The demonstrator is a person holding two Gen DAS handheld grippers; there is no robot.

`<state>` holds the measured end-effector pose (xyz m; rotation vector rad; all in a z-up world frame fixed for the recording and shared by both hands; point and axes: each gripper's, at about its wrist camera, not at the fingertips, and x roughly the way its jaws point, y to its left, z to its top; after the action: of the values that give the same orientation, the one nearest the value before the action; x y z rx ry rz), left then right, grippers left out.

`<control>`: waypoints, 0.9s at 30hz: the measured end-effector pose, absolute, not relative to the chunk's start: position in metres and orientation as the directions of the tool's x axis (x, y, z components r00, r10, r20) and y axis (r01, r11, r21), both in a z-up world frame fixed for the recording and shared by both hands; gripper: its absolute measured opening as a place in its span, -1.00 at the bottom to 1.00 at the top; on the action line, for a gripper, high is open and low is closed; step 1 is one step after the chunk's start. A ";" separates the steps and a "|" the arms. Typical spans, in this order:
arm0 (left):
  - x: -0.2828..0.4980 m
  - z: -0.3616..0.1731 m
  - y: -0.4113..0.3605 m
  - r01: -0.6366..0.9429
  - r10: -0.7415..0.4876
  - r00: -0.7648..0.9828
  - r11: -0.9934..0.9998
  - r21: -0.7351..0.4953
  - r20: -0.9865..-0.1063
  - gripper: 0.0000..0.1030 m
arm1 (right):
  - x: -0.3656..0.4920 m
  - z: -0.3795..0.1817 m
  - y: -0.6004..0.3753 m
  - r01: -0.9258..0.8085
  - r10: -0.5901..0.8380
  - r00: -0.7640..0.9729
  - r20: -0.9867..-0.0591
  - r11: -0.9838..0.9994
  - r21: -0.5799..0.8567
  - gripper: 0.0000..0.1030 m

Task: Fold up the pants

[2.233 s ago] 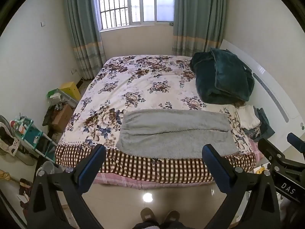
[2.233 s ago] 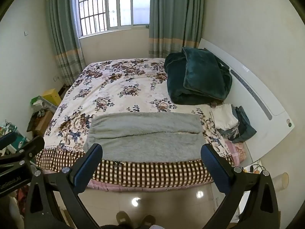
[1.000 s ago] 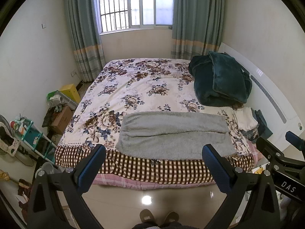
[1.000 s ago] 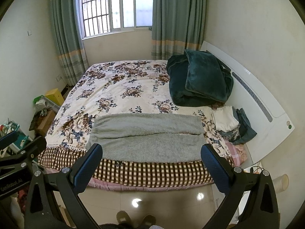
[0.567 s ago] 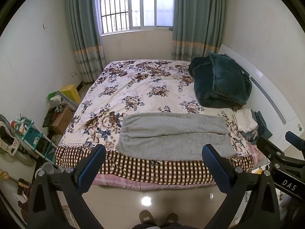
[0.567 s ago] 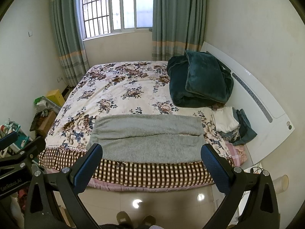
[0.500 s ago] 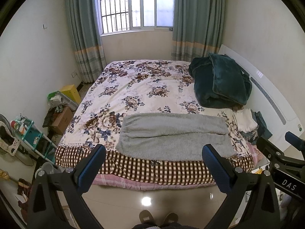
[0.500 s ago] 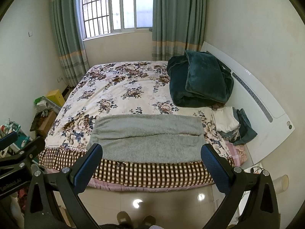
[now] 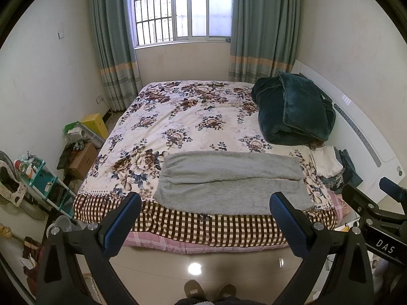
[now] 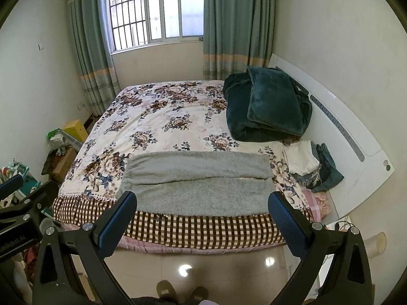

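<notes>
Grey fleece pants [image 9: 231,183] lie flat across the near edge of the bed [image 9: 193,117], legs side by side and pointing right; they also show in the right wrist view [image 10: 197,183]. My left gripper [image 9: 204,203] is open and empty, held over the floor short of the bed. My right gripper [image 10: 202,203] is open and empty, also held back from the bed. The right gripper's body [image 9: 374,218] shows at the right of the left wrist view.
A folded dark green blanket [image 9: 292,111] lies at the bed's far right by the white headboard [image 9: 361,137]. A small pile of folded clothes [image 9: 330,165] sits right of the pants. Boxes and a teal shelf [image 9: 48,185] crowd the floor at left. The person's slippers [image 9: 208,289] stand on the tiled floor.
Both grippers have drawn slightly back and up from the bed, so the room looks a little farther away. The pants have not moved.
</notes>
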<state>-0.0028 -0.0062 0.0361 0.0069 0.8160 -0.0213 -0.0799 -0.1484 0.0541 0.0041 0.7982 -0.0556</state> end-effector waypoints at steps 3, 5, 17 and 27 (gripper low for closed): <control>-0.003 0.037 -0.006 0.018 -0.016 0.685 1.000 -0.005 -0.728 1.00 | -0.080 0.060 -0.141 0.046 -0.042 0.692 -0.720 0.999 -0.014 1.00; -0.004 0.037 -0.008 0.012 -0.013 0.685 1.000 -0.006 -0.729 1.00 | -0.078 0.065 -0.140 0.042 -0.036 0.690 -0.723 0.999 -0.009 1.00; 0.045 -0.005 -0.024 -0.123 0.120 0.677 0.991 0.050 -0.726 1.00 | -0.022 0.027 -0.188 0.079 -0.054 0.661 -0.748 0.997 -0.002 1.00; 0.191 -0.106 -0.032 -0.177 0.207 0.519 0.975 0.133 -0.829 1.00 | 0.136 -0.081 -0.251 0.200 -0.101 0.526 -0.845 0.980 0.007 1.00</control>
<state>0.1908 -0.0316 -0.1062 0.0330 0.9988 0.2305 0.1357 -0.2509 -0.0813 0.1076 1.0018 -0.1806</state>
